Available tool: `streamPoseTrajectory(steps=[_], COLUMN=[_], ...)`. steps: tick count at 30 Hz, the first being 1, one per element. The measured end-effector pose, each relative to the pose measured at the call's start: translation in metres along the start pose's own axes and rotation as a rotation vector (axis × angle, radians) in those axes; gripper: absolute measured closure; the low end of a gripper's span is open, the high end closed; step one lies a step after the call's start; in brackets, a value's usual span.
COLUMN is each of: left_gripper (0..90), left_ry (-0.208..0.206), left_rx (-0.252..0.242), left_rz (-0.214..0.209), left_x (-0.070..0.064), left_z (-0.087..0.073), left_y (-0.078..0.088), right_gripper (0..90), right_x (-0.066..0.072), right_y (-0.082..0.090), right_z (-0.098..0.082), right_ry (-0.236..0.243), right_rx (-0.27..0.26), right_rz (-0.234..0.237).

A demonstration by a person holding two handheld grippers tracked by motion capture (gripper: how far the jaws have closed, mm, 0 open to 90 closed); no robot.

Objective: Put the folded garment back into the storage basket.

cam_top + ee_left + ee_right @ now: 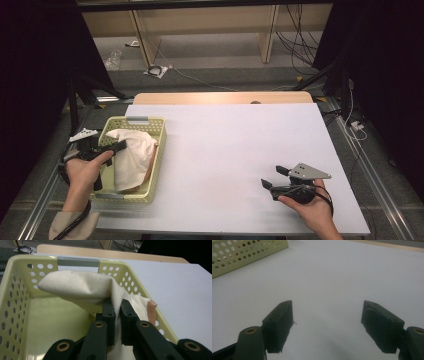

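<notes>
A cream cloth point(131, 150) lies in a pale yellow perforated basket point(156, 124) at the table's left. My left gripper point(119, 146) reaches into the basket and is shut on a fold of that cloth point(82, 287); the fabric is pinched between its two black pads point(109, 312) and rises above the basket point(15, 302) floor. The cloth has a peach-coloured edge point(151, 311) hanging over the basket's right wall. My right gripper point(273, 177) rests low over the white table at the front right, open, with nothing between its fingers point(279, 322).
The white table top point(235, 150) spreads between basket and right hand. A wooden strip point(222, 97) runs along its far edge. The basket's corner point(242, 252) shows at the upper left of the right gripper view. Cables and desk legs stand on the floor beyond.
</notes>
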State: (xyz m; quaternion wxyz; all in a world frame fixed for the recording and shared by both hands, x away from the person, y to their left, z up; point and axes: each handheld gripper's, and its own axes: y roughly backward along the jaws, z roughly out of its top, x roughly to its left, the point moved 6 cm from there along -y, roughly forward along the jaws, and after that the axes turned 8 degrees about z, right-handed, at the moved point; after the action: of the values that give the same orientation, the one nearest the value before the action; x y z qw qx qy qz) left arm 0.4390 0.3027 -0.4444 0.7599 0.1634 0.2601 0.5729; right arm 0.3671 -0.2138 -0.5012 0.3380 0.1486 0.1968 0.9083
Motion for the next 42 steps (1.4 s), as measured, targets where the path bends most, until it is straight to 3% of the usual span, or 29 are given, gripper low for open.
streamPoseTrajectory(steps=[9,22,26,42], left_gripper=[83.7,83.4,83.4,82.4], left_ry=[-0.002,0.051,0.059,0.073], left_rx=[0.101,0.205,0.262,0.361], left_rz=[0.027,0.066,0.094,0.147], left_x=[0.008,0.024,0.030,0.040], left_z=[-0.010,-0.020,-0.026,-0.038], left_y=[-0.017,-0.026,-0.033,-0.053], right_gripper=[26.5,26.7,26.7,26.8], right_x=[0.001,0.001,0.001,-0.001], right_y=[0.000,0.000,0.000,0.000], right_z=[0.001,0.001,0.001,0.000], right_ry=[0.000,-0.002,-0.004,-0.006], right_rx=[-0.005,-0.006,-0.006,0.002], right_rz=[-0.002,-0.003,-0.004,-0.008])
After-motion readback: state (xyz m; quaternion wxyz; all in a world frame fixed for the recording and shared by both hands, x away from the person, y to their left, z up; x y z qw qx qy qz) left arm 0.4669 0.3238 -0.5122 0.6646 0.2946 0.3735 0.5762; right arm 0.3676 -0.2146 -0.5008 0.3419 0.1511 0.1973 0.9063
